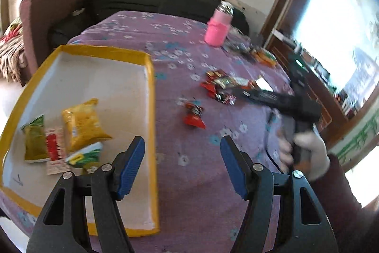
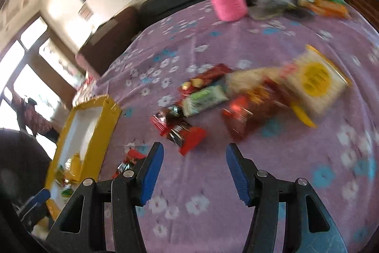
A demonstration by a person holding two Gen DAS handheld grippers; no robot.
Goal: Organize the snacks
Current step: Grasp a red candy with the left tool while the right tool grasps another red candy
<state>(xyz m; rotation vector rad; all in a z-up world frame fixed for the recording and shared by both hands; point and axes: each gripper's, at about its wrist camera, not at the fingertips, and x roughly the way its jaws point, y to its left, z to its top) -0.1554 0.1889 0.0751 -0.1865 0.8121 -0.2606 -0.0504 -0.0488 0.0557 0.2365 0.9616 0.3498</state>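
Purple flowered cloth (image 1: 189,181) covers the table, with a dark sofa (image 1: 154,1) behind.

Left wrist view: my left gripper (image 1: 182,148) stands part open and empty at lower centre, over the right rim of the yellow-edged tray (image 1: 151,110). Four packets lie in the tray's lower left, among them a yellow bag (image 1: 83,122). A lone red wrapped snack (image 1: 193,114) lies just above and right of my fingertips, its long axis running top to bottom of the frame.

Right wrist view: my right gripper (image 2: 194,153) is likewise part open and empty. The loose snack pile (image 2: 236,96) lies directly above it at mid-frame; its nearest red packet (image 2: 182,132) slants toward the lower right. I judge this gripper nearer the pile.
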